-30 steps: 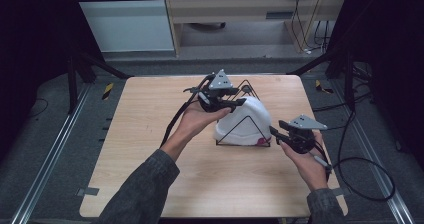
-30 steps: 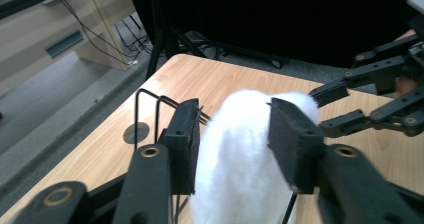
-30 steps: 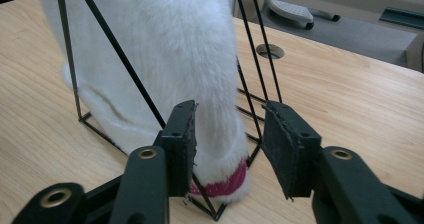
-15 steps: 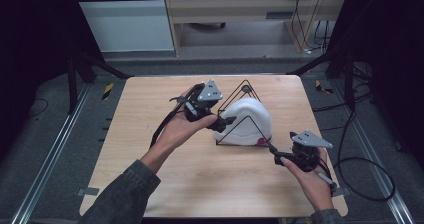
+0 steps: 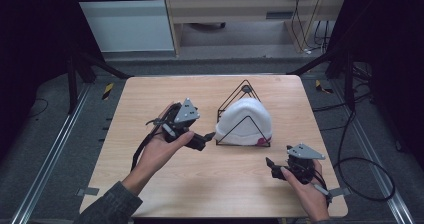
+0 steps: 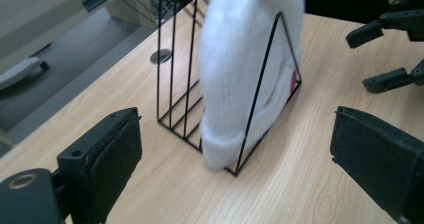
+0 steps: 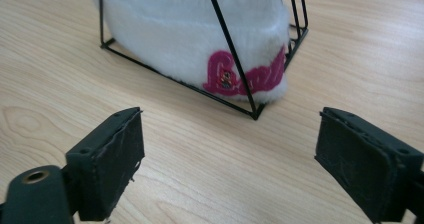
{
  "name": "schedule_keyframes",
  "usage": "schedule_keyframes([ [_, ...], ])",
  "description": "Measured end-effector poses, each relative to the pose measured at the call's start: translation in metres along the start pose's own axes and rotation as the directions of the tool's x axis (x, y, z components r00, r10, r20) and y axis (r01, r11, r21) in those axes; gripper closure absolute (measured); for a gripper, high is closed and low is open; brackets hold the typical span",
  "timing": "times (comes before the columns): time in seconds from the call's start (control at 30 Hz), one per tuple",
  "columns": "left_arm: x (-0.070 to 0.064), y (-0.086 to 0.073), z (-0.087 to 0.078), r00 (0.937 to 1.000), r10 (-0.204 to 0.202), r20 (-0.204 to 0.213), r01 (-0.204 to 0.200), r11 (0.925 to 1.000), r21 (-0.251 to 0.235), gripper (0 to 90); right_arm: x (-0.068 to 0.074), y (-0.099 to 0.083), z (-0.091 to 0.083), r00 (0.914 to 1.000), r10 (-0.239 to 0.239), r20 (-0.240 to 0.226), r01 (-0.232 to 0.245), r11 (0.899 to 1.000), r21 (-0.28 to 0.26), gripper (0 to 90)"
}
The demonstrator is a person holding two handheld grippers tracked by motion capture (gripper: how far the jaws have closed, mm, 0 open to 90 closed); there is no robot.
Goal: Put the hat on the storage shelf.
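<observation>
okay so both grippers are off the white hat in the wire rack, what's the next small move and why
Probably ease the left gripper forward onto the near edge of the white hat. Its jaws stand wide open and empty, already pointing at the hat's cuff, which pokes out of the black wire rack. The right gripper is also open but farther back on the table, facing the pink lettering.

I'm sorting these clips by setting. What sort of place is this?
Probably a lab or recording workspace, not a home: a bare wooden table inside a dark frame, loose cables on a grey floor, and handheld grippers, left gripper and right gripper, near a white hat in a wire rack.
</observation>
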State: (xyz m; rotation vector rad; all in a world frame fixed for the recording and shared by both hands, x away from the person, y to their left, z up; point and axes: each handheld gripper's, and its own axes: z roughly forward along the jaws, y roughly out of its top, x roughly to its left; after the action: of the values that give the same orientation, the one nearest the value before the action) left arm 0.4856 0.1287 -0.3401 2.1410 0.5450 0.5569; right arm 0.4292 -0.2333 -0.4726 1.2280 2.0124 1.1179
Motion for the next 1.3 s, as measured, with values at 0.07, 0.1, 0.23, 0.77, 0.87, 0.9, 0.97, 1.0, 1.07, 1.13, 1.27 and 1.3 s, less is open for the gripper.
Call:
schedule_keyframes([
  [0.07, 0.003, -0.011, -0.002, 0.9995, -0.031, -0.002, 0.031, 0.9995, -0.006, 5.7, -0.002, -0.002, 0.000, 1.0000, 0.002, 0.005, -0.002, 1.000, 0.007, 14.6],
  [0.1, 0.005, -0.019, -0.003, 0.9991, -0.043, -0.006, 0.043, 0.9991, 0.000, 5.7, -0.003, -0.003, 0.000, 1.0000, 0.001, 0.006, -0.001, 1.000, 0.008, 14.7],
  [0.23, 0.013, -0.048, -0.006, 0.9976, -0.059, -0.036, 0.060, 0.9974, 0.039, 5.5, -0.005, -0.006, -0.001, 1.0000, 0.001, 0.010, -0.002, 1.000, 0.018, 15.0],
  [0.77, 0.042, -0.155, -0.025, 0.9659, -0.233, -0.114, 0.244, 0.9643, 0.102, 5.6, -0.005, -0.012, 0.006, 0.9994, -0.031, 0.016, 0.030, 0.997, 0.066, 15.3],
  [0.87, 0.049, -0.184, -0.030, 0.9499, -0.282, -0.135, 0.298, 0.9473, 0.118, 5.6, -0.005, -0.015, 0.008, 0.9996, -0.025, 0.009, 0.024, 0.997, 0.075, 15.4],
  [0.9, 0.051, -0.191, -0.031, 0.9454, -0.293, -0.142, 0.311, 0.9426, 0.123, 5.6, -0.005, -0.015, 0.009, 0.9996, -0.025, 0.008, 0.025, 0.997, 0.077, 15.3],
  [0.97, 0.052, -0.197, -0.031, 0.9432, -0.296, -0.150, 0.316, 0.9400, 0.129, 5.6, -0.006, -0.017, 0.011, 0.9997, -0.022, 0.008, 0.021, 0.997, 0.081, 15.3],
  [1.0, 0.054, -0.203, -0.032, 0.9414, -0.297, -0.159, 0.319, 0.9377, 0.137, 5.6, -0.006, -0.017, 0.011, 0.9997, -0.022, 0.008, 0.021, 0.997, 0.081, 15.3],
  [1.07, 0.056, -0.212, -0.034, 0.9370, -0.302, -0.175, 0.328, 0.9332, 0.146, 5.6, -0.007, -0.018, 0.013, 0.9999, -0.013, 0.007, 0.012, 0.996, 0.087, 15.3],
  [1.13, 0.061, -0.225, -0.037, 0.9255, -0.326, -0.193, 0.356, 0.9224, 0.150, 5.6, -0.009, -0.019, 0.015, 0.9999, -0.006, 0.014, 0.005, 0.996, 0.092, 15.3],
  [1.27, 0.065, -0.235, -0.038, 0.9156, -0.342, -0.211, 0.376, 0.9151, 0.146, 5.5, -0.011, -0.022, 0.020, 0.9998, -0.001, 0.017, -0.001, 0.995, 0.102, 15.1],
  [1.3, 0.066, -0.238, -0.037, 0.9137, -0.341, -0.221, 0.379, 0.9123, 0.156, 5.5, -0.012, -0.023, 0.022, 0.9998, 0.002, 0.020, -0.004, 0.994, 0.111, 14.9],
])
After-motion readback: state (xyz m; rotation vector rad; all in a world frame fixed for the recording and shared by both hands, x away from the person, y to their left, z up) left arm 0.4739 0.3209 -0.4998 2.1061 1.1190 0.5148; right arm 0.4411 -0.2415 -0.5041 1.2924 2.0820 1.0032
